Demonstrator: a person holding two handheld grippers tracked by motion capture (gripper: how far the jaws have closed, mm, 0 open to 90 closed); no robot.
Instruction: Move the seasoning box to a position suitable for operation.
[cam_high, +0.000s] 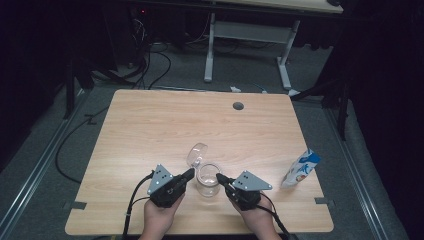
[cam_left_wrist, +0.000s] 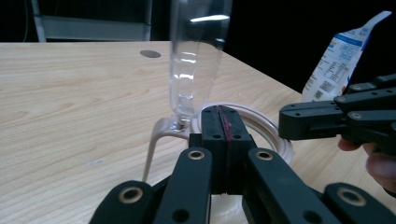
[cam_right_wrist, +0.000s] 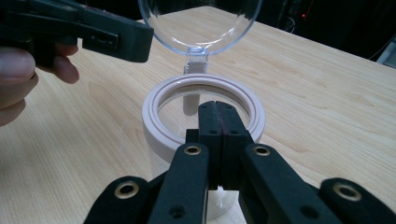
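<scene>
Jar of clear plastic with a pale pinkish-white collar, sitting near the front edge of the light wooden table, between the two tongs, with its clear domed flip lid already swung up on its hinge and standing open (so the opening step looking done, judging by how things lie). Appearing empty inside, as far as the transparent wall allows telling. Remaining, probably: filling from the blue-and-white printed pouch standing well apart by the table's right edge, then shutting the lid. Left gripper resting with jaws pressed together on nothing, tips just beside the collar on the hinge side; right gripper likewise clamped shut and empty, tips at the collar's opposite side. Whether either tip is actually touching the rim, impossible to tell. Jar standing upright, mouth wide, lid tilting back away from the hands.
</scene>
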